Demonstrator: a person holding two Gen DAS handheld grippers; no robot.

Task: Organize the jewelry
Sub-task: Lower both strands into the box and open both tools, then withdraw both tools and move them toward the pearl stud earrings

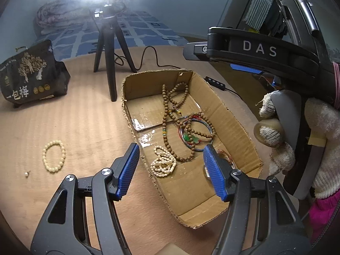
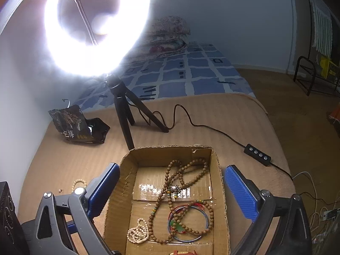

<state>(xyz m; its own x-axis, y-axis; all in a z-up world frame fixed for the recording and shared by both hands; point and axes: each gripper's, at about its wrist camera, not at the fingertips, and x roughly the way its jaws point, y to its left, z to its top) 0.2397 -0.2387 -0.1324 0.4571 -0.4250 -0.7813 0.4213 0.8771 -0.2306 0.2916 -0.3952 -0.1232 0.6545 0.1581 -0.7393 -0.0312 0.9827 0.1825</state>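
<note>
An open cardboard box [image 1: 229,114] [image 2: 129,165] lies on the tan mat. Inside lie a long string of brown wooden beads [image 1: 170,104] [image 2: 182,174], a cream bead necklace in a heap [image 1: 162,164] [image 2: 138,232], and thin coloured bangles with a green pendant [image 1: 192,138] [image 2: 180,227]. My left gripper [image 1: 171,171] hangs open above the cream heap, nothing between its blue pads. My right gripper [image 2: 170,193] [image 1: 214,48] stands wide open over the box, its fingers astride the box walls. A cream bead bracelet [image 1: 54,159] [image 2: 79,182] and a tiny earring [image 1: 27,173] [image 2: 60,190] lie on the mat to the left.
A ring light on a black tripod [image 1: 110,48] [image 2: 125,114] stands behind the box, its cable and switch [image 2: 257,154] trailing right. A black snack bag [image 1: 29,78] [image 2: 76,127] sits far left. A gloved hand [image 1: 297,136] holds the right gripper. A checked blanket [image 2: 191,74] lies beyond.
</note>
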